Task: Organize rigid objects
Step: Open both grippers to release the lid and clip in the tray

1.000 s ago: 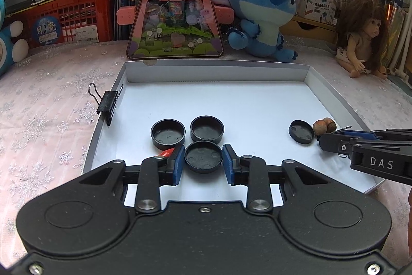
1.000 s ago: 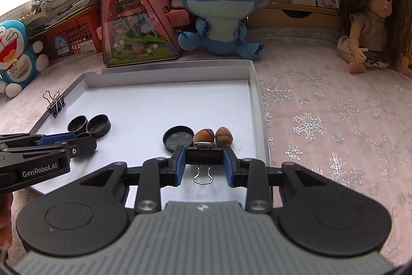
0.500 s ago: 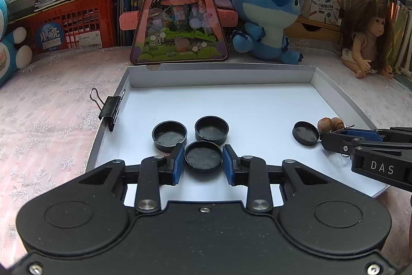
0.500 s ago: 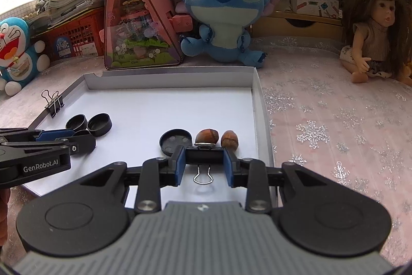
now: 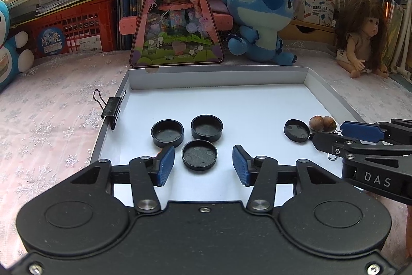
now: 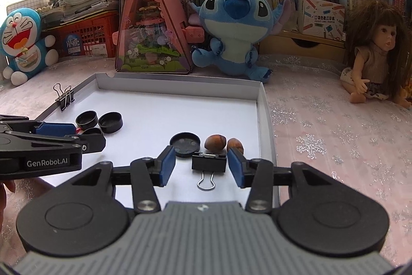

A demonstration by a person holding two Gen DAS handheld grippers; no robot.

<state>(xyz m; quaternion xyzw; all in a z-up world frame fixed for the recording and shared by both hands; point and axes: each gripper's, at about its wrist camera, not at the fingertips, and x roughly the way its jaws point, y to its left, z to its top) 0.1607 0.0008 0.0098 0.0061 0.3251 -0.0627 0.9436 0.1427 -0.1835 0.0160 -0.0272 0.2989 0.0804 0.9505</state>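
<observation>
A white tray (image 5: 219, 76) holds three black caps at its left. The nearest cap (image 5: 199, 154) lies between the fingers of my left gripper (image 5: 203, 164), whose jaws are opening with the pads clear of it. A fourth cap (image 6: 185, 144) and two hazelnuts (image 6: 215, 141) lie at the tray's right. Just in front of them a black binder clip (image 6: 209, 163) rests on the tray between the fingers of my right gripper (image 6: 201, 166), whose jaws are also opening and not pressing it. Another binder clip (image 5: 111, 107) is clamped on the tray's left wall.
Behind the tray stand a pink triangular toy box (image 5: 176, 17) and a blue plush (image 5: 260, 17). A doll (image 6: 373, 53) sits at the far right, a blue-and-white plush (image 6: 23, 43) at the far left. Pink snowflake cloth (image 6: 322, 133) surrounds the tray.
Both grippers' jaws have spread. The left one has let go of the black cap and the right one has let go of the binder clip; both things lie on the tray.
</observation>
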